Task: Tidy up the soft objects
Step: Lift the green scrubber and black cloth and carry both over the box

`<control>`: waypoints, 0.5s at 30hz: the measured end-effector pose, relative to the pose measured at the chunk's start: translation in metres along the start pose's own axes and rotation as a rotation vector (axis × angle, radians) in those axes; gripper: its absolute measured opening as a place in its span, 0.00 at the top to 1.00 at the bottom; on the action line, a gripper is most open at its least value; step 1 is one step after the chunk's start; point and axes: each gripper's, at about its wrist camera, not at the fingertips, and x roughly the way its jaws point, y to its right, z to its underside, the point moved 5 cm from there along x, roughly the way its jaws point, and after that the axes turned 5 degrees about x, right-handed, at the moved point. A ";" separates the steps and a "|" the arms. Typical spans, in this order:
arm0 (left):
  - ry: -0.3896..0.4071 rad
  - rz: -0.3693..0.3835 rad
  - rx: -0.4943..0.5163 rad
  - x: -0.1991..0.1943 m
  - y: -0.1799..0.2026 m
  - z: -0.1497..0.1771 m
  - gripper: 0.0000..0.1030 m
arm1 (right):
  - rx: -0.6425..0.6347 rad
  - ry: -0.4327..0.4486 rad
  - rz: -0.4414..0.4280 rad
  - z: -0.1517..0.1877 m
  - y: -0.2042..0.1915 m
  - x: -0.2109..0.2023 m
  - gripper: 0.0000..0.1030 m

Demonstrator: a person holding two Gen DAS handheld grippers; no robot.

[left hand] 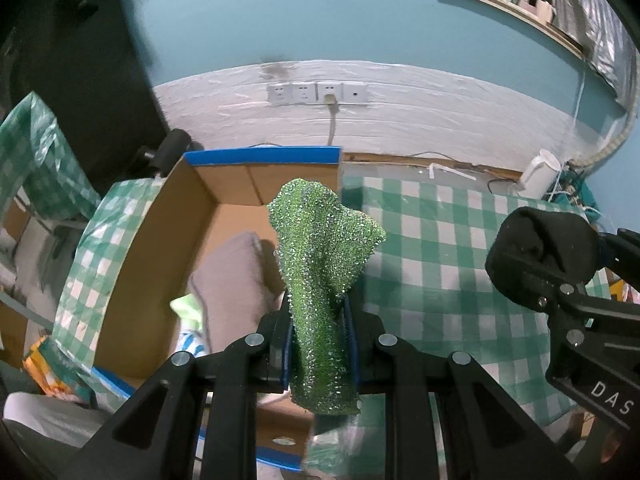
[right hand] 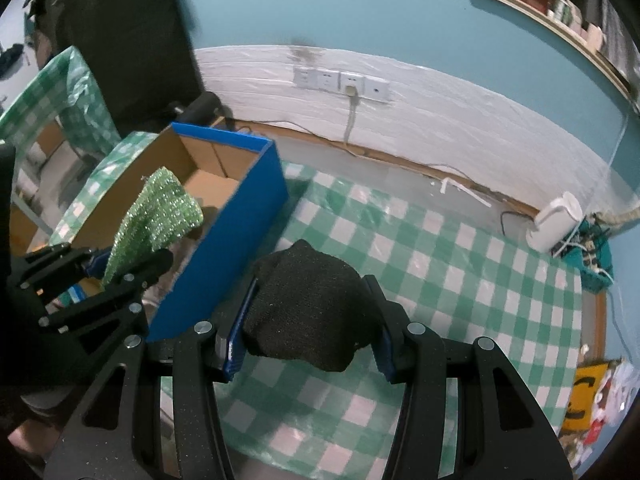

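Since both loads are bound for the box point(left hand: 208, 184), my left gripper point(left hand: 318, 344) is pinching the green scrubber point(left hand: 324, 264) at its 12 o'clock, while my right gripper point(right hand: 310, 328) is clamping the black cloth point(right hand: 308, 304).

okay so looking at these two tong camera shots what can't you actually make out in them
- Box contents: in the left wrist view the green sparkly cloth in the left tongs covers part of the cardboard box; only a grey cushion shows clearly.
- Black knit item in the right tongs: bunched up, so its type is unclear.
- Shelf items: right wrist view, too small and cut by the edge.
- Yellow package: cut off at the lower right edge.
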 end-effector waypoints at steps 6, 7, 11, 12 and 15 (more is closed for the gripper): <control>0.003 -0.027 -0.043 -0.002 -0.030 0.004 0.79 | -0.040 -0.002 -0.017 -0.011 -0.029 0.007 0.51; 0.000 -0.029 -0.054 -0.002 -0.034 0.005 0.79 | -0.048 -0.003 -0.020 -0.012 -0.034 0.008 0.51; -0.004 -0.037 -0.086 -0.001 -0.052 0.010 0.79 | -0.078 -0.004 -0.034 -0.018 -0.055 0.012 0.51; -0.006 -0.040 -0.092 -0.001 -0.055 0.010 0.79 | -0.083 -0.003 -0.036 -0.019 -0.059 0.012 0.51; -0.009 -0.045 -0.109 -0.001 -0.067 0.013 0.79 | -0.106 -0.003 -0.044 -0.023 -0.074 0.014 0.51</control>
